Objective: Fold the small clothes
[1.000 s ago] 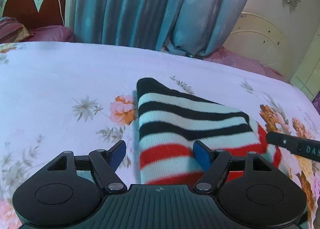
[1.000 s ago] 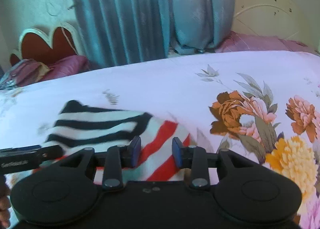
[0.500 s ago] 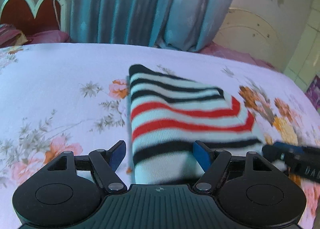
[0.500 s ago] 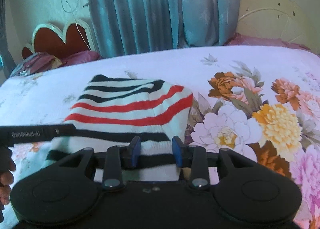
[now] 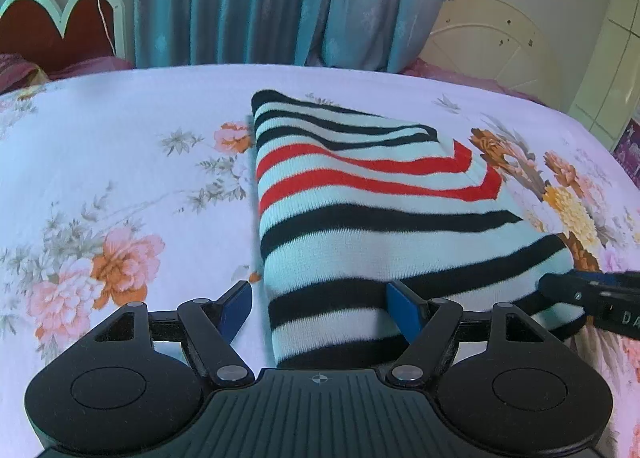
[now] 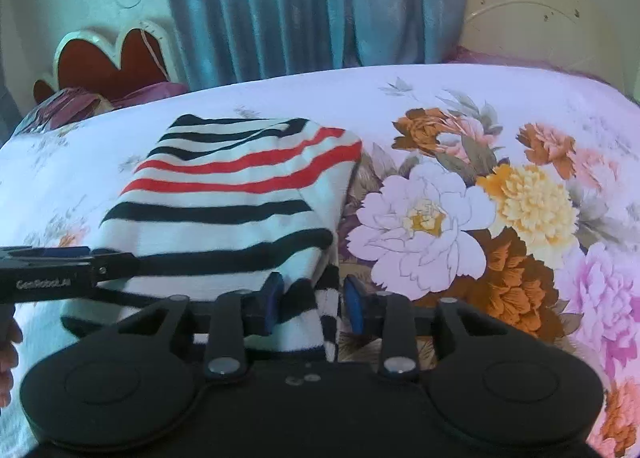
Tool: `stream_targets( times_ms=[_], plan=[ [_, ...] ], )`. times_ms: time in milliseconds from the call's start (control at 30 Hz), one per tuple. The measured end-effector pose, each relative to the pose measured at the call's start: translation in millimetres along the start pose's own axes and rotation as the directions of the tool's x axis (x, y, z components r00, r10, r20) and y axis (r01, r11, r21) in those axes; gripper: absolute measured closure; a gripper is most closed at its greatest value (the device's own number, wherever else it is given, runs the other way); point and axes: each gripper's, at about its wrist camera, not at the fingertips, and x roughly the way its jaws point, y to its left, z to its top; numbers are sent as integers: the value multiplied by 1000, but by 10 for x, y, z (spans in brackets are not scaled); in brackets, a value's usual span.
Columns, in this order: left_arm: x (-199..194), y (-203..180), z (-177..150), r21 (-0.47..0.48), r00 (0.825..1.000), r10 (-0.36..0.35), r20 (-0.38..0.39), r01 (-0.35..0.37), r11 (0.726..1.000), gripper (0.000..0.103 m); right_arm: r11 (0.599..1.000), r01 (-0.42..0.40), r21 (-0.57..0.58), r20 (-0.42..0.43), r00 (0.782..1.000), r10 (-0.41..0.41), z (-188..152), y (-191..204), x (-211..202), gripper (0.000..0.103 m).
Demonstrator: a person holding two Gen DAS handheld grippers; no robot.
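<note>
- While the near hem sits bunched at lower centre of the right wrist view, right claw [image 6: 311, 303] has just been narrowing, hem cloth between its pads.
- Left claw [image 5: 319, 307]: wide, straddling the near left corner, pressing nothing.
- Striped garment [image 5: 360, 194]: mid-frame on the bed [image 5: 120, 130], doubled over; folding likely unfinished.

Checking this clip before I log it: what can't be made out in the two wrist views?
- Near edge of the striped knit garment: both views, hidden behind the gripper bodies.
- Right gripper grip: right wrist view, garment corner sits between the pads, contact unclear.
- Left gripper: jaws wide, whether the inner pad touches cloth is unclear.
- Garment type: folded, sleeves or legs not visible.
- Hand: right wrist view, cut by the left edge.
</note>
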Motion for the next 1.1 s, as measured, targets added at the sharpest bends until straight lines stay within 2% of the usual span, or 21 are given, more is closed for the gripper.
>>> stream_targets(
  times_ms=[233, 300, 367, 400, 500, 600, 667, 733, 800, 900, 1100],
  plan=[
    [-5, 48, -98, -6, 999, -24, -21, 24, 1000, 30, 991, -58, 119, -42, 997, 63, -164, -151, -1, 90],
    [-14, 52, -121, -2, 999, -31, -26, 31, 1000, 30, 989, -73, 131, -29, 997, 77, -144, -156, -53, 91],
    [19, 59, -164, 1, 999, -37, -28, 37, 999, 30, 989, -66, 136, -55, 996, 74, -175, -189, 9, 90],
    [45, 69, -179, -9, 999, -38, -33, 38, 999, 30, 989, -58, 134, -85, 994, 70, -212, -206, 95, 89],
    [66, 72, -178, -22, 999, -23, -35, 22, 1000, 25, 992, -47, 118, -92, 994, 58, -214, -176, 98, 82],
    [35, 41, -163, 14, 1000, -11, -25, 11, 1000, 24, 994, -46, 97, -96, 994, 56, -203, -153, 52, 77],
    [12, 23, -144, 28, 1000, -4, -20, 5, 1000, 24, 993, -48, 104, -82, 995, 57, -177, -168, 2, 67],
    [-5, 13, -121, 30, 1000, 3, -20, -3, 1000, 24, 992, -48, 114, -67, 996, 56, -141, -187, -39, 52],
    [-26, 0, -98, 33, 1000, 9, -20, -9, 999, 24, 991, -51, 127, -48, 997, 58, -100, -213, -63, 50],
    [-92, -21, -55, 49, 1000, 26, -1, -26, 998, 24, 985, -58, 160, -30, 998, 64, -31, -262, -80, 42],
    [-167, 17, 97, 46, 999, 36, 39, -38, 998, 24, 983, -65, 169, 1, 998, 66, 100, -277, -79, 41]
  ],
)
